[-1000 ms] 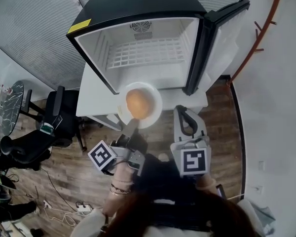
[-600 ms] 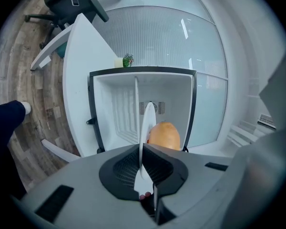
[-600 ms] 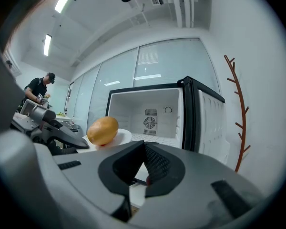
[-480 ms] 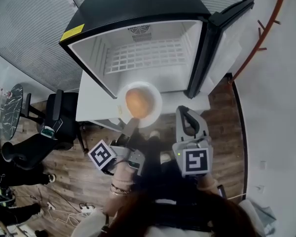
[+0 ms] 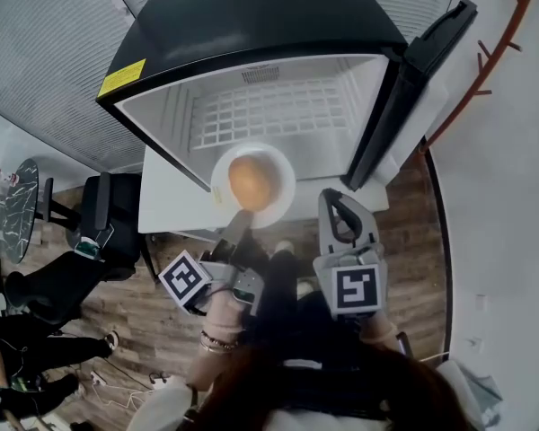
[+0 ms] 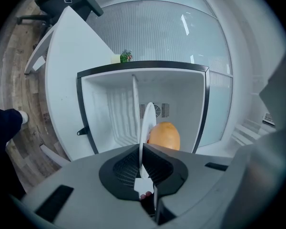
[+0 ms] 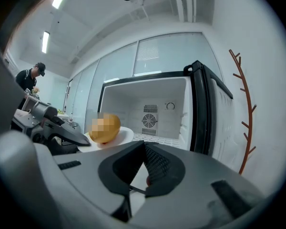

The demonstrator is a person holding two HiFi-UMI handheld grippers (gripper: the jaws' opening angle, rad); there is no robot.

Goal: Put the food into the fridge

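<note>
A round orange-brown food item (image 5: 251, 180) lies on a white plate (image 5: 280, 197). My left gripper (image 5: 238, 224) is shut on the plate's near rim and holds it in front of the open black fridge (image 5: 251, 16). In the left gripper view the plate (image 6: 146, 123) stands edge-on between the jaws of the left gripper (image 6: 143, 149), with the food (image 6: 164, 136) to its right. The fridge's white inside has a wire shelf (image 5: 278, 110) with nothing on it. My right gripper (image 5: 339, 201) hangs beside the plate, shut and holding nothing; the right gripper view shows the right gripper (image 7: 144, 147) with its jaws together.
The fridge door (image 5: 418, 83) stands open at the right. The fridge rests on a white cabinet (image 5: 169, 196). A black office chair (image 5: 99, 227) is at the left on the wooden floor. A rust-coloured branch rack (image 5: 485, 57) stands by the right wall. A person (image 7: 31, 78) stands far left.
The plate with the food has come a little closer to the fridge opening, and the fridge looms larger. Both grippers keep the same pose and grip.
</note>
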